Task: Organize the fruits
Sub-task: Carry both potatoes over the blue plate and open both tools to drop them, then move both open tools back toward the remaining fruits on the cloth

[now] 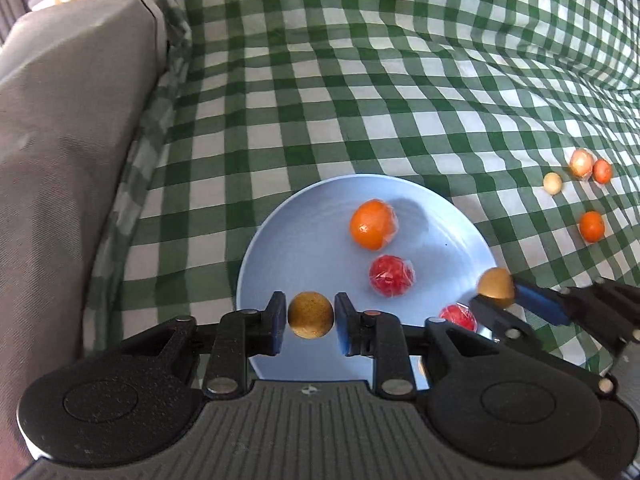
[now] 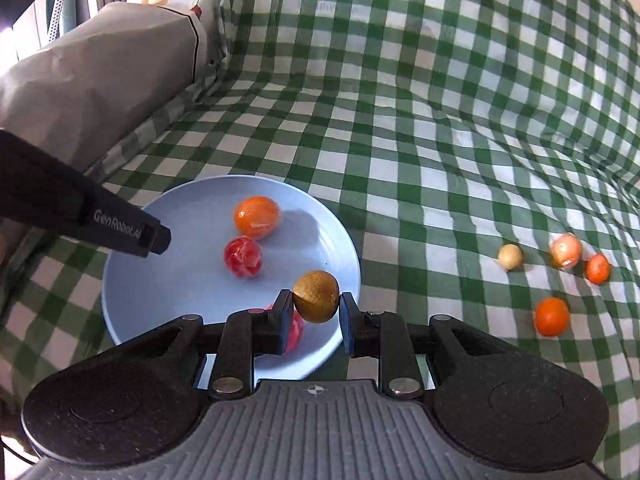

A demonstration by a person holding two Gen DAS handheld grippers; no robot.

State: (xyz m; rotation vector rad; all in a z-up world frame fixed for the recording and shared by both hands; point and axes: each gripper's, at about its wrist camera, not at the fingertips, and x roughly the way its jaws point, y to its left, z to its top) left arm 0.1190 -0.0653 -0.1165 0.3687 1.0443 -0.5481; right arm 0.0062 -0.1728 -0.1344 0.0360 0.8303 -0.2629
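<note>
A light blue plate (image 1: 288,240) (image 2: 168,280) lies on the green checked cloth. On it sit a wrapped orange fruit (image 1: 373,224) (image 2: 256,217) and two wrapped red fruits (image 1: 391,275) (image 2: 243,257), one half hidden (image 1: 459,316) (image 2: 295,330). My left gripper (image 1: 311,316) is shut on a brown round fruit (image 1: 311,315) over the plate's near left part. My right gripper (image 2: 316,302) (image 1: 496,294) is shut on another brown round fruit (image 2: 317,296) (image 1: 496,287) over the plate's right rim.
Several loose fruits lie on the cloth to the right: a pale ball (image 2: 510,257), a wrapped pinkish one (image 2: 566,249), a small orange-red one (image 2: 597,268) and an orange one (image 2: 551,316). A grey cushion (image 2: 100,72) borders the left side.
</note>
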